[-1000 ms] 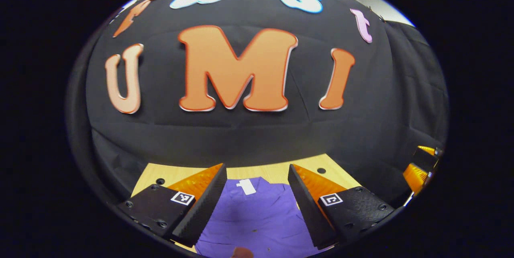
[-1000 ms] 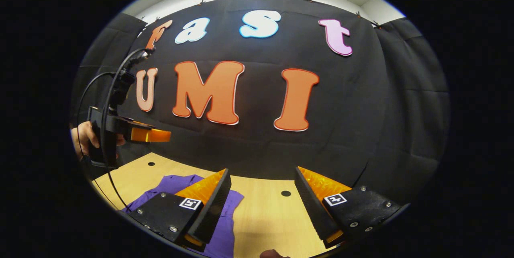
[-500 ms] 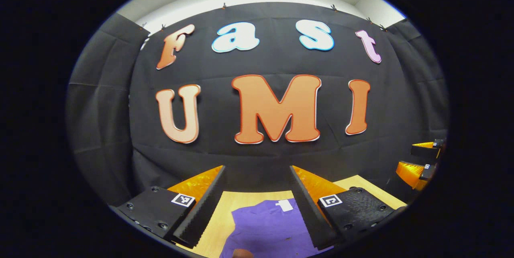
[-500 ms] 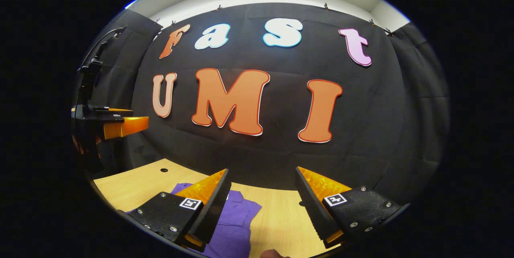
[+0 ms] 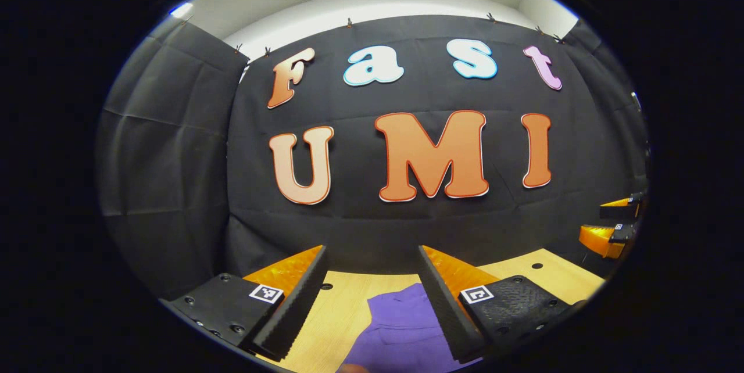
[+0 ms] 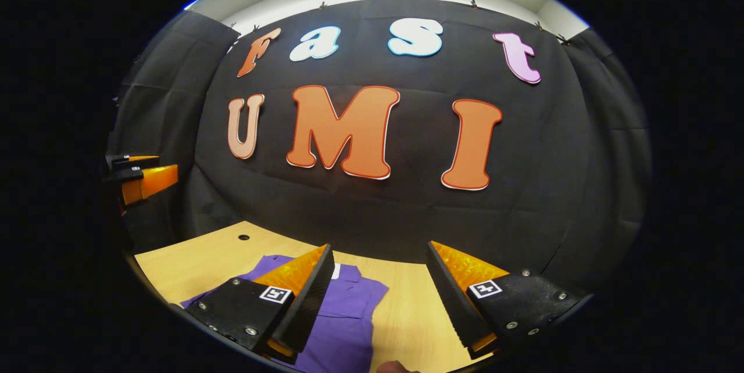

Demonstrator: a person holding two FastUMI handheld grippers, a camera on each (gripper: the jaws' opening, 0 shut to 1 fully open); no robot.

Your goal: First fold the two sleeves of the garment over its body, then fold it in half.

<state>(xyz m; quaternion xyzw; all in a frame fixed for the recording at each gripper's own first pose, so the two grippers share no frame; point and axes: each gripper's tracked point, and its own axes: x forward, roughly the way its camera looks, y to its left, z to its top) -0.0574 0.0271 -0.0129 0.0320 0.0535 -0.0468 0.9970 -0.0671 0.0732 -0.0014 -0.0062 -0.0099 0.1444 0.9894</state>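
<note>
The black cloth wall (image 5: 174,146) takes up most of both views, and more pale ceiling shows above it than a second ago, since both cameras have tipped upward. Below it lies the wooden table (image 6: 192,259), whose far edge meets the cloth. The purple garment (image 5: 401,326) lies flat on the table; in the left gripper view it has slid from between the fingers toward the right finger, and its white neck label has passed out of sight there. In the right gripper view the garment (image 6: 349,315) sits by the left finger. The left gripper (image 5: 372,303) hangs above the table with its jaws spread and nothing between them. The right gripper (image 6: 378,303) is likewise spread wide and empty, raised over the table.
</note>
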